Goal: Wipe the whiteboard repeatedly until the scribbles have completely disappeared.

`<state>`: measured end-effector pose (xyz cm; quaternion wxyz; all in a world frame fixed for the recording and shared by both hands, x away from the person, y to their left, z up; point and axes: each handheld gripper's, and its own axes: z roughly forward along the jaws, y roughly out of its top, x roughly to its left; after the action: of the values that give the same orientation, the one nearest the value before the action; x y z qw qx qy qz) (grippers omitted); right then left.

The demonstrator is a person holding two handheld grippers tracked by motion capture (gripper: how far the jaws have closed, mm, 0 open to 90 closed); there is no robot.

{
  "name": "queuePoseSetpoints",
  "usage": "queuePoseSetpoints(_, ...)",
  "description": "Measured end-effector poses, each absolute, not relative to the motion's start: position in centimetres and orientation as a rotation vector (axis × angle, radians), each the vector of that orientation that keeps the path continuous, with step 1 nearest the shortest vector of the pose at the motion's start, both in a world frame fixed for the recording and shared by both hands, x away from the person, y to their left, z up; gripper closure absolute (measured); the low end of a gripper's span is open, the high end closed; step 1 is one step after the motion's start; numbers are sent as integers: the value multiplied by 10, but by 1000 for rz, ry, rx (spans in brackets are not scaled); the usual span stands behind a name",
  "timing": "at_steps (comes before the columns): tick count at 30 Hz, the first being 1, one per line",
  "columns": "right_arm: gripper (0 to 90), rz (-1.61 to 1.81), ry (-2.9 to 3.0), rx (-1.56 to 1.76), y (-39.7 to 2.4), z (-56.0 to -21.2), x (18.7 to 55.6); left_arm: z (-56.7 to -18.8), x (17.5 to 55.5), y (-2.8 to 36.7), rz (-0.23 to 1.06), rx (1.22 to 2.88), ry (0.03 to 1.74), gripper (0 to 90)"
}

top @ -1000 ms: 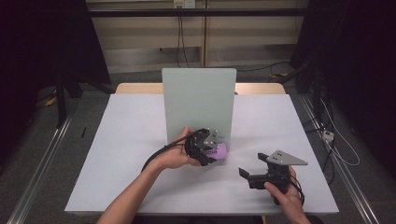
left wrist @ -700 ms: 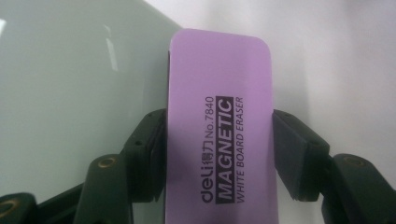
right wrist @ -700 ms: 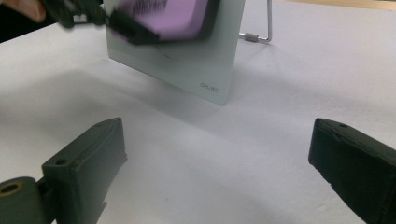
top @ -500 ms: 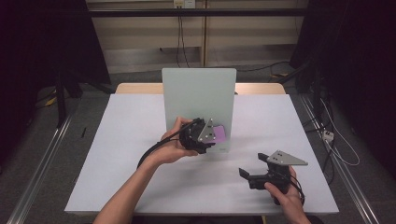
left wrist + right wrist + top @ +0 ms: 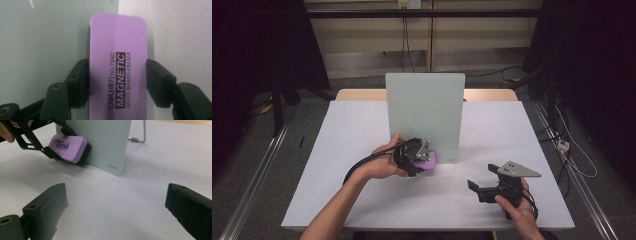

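Wiping step: left gripper (image 5: 424,159) clamps the purple rectangular magnetic whiteboard eraser (image 5: 117,67) against the upright pale-green glass board (image 5: 424,107).
Right gripper (image 5: 116,202): jaws apart, empty.
Next: probably steady strokes.

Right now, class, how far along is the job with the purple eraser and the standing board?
Done: the left gripper has clamped the purple eraser. In hand: its dark underside sits against the standing board, low near the table. Left: any wiping; the right gripper waits open.
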<state>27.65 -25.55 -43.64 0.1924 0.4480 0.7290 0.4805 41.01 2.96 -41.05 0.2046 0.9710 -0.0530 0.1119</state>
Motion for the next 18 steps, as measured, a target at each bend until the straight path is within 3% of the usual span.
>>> queuePoseSetpoints(12,39,1347,2047,1256,-256,-436,276,-392,405,16,493,2530,-49,406)
queuePoseSetpoints(18,39,1347,2049,1256,-255,-436,277,-401,404,7,436,2548,-76,406)
